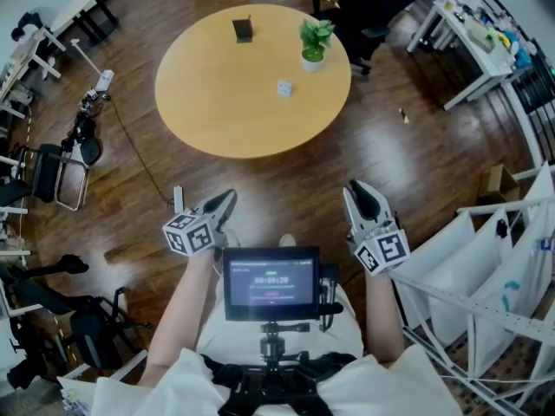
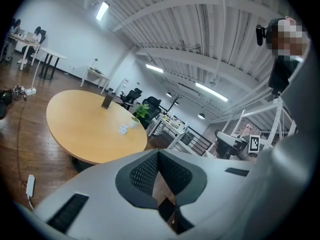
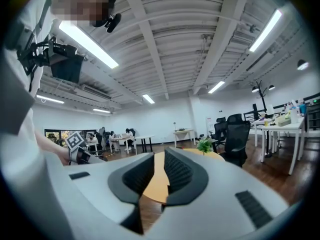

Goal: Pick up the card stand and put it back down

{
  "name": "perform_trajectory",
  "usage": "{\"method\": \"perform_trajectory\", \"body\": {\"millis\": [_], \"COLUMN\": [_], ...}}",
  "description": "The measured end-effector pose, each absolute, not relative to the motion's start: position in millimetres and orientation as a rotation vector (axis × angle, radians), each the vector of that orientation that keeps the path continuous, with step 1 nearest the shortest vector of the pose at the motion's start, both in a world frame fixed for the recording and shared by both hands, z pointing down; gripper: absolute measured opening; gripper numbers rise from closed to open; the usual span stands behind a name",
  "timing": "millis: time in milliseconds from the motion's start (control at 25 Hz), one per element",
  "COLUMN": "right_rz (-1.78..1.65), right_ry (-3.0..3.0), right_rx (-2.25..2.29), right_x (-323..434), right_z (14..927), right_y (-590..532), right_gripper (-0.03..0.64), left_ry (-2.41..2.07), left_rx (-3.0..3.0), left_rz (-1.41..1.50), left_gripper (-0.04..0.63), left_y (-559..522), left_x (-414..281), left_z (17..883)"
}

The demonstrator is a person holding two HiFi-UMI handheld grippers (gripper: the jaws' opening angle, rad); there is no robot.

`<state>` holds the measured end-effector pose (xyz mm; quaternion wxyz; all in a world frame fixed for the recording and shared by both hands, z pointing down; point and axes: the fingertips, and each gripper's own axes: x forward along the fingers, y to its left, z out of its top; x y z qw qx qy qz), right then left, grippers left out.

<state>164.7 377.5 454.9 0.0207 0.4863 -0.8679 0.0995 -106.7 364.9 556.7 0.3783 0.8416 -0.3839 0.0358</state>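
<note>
On the round wooden table (image 1: 217,102) stand a small black upright holder (image 1: 243,29), a small white block-like piece (image 1: 284,87) and a potted plant (image 1: 314,42). Which of the two small items is the card stand I cannot tell from here. Both grippers hang over the dark floor near the person's body, well short of the table. My left gripper (image 1: 227,202) has its pads meeting at the tips, with nothing in them. My right gripper (image 1: 360,193) keeps a narrow gap, through which the table top (image 3: 159,184) shows. The black holder (image 2: 107,101) and white piece (image 2: 123,129) also show in the left gripper view.
A monitor (image 1: 270,282) is mounted on a rig at the person's chest. Office chairs (image 1: 52,176) and cables lie at the left, white desks (image 1: 460,42) at the upper right, white bags on a rack (image 1: 486,267) at the right. People sit at far desks (image 3: 120,136).
</note>
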Motion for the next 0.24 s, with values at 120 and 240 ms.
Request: {"method": "perform_trajectory", "body": {"millis": [120,240], "right_rz": [0.322,0.331], "right_ry": [-2.698,-2.71], "right_rx": [1.507,1.497], "right_x": [171.4,178.5], "right_z": [454.7,453.9], "right_y": [381.8,386.5], "right_gripper": [0.08,0.08], "left_ry": [-0.978,-0.985], "left_rx": [2.151,2.149], "left_rz": [0.097,0.099], "left_gripper": [0.0,0.0], "left_y": [370.1,374.4], "left_x": [-100.1,-94.6], "left_z": [558.0,557.8]}}
